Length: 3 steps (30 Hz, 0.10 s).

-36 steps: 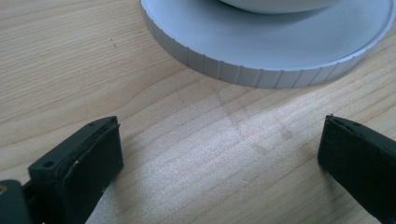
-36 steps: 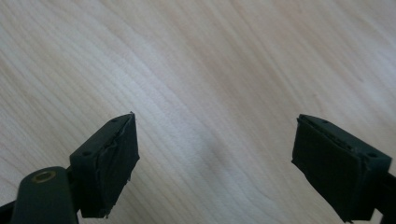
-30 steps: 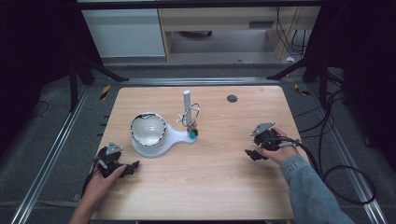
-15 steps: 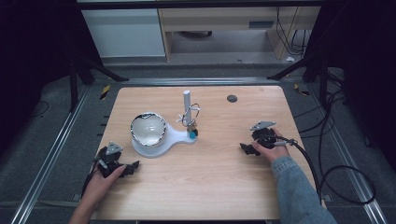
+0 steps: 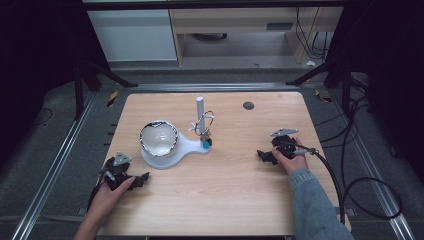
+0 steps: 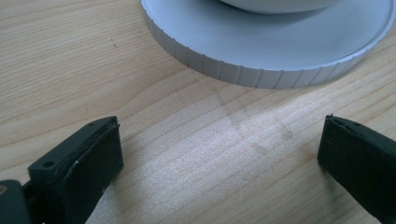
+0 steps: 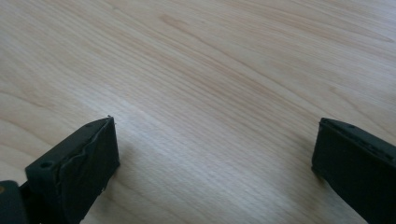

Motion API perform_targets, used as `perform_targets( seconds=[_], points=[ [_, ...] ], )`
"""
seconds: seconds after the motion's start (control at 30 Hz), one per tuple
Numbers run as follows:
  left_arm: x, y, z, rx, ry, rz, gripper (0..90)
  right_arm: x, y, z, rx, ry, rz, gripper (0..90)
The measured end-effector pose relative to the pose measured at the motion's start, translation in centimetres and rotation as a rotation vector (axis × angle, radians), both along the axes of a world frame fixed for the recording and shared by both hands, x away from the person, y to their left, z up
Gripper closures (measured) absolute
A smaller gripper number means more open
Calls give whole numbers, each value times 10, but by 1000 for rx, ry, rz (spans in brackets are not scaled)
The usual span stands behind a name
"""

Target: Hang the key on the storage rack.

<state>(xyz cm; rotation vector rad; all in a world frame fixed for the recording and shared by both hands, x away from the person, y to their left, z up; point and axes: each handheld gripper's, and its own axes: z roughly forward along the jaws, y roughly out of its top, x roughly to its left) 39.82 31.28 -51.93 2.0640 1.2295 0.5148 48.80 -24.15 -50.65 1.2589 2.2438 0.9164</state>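
The wooden surface [image 5: 225, 195] carries a white stand [image 5: 172, 147] with a bowl [image 5: 158, 138] just ahead of the left hand-held gripper [image 5: 142, 178], jaws wide and empty. The right hand-held gripper [image 5: 262, 156] has sunk toward bare wood since a second ago — jaws just opened wide, nothing between them — likely resting.

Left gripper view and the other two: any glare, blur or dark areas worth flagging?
Left gripper view: sharp wood grain, a soft bright sheen between the jaws, the white ribbed base cut off at the top edge. Right gripper view: tabletop in focus, near jaws slightly soft. High view: table evenly lit, surroundings nearly black, the bowl catching reflections.
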Motion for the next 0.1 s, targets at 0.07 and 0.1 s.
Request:
perform_targets(
  seconds=[0.07, 0.1],
  points=[
    [0, 0, 0, 0, 0, 0, 0, 2, -3, 0, -2, 1, -15, 2],
    [0, 0, 0, 0, 0, 0, 0, 2, -3, 0, 1, 1, -17, 2]
  ],
)
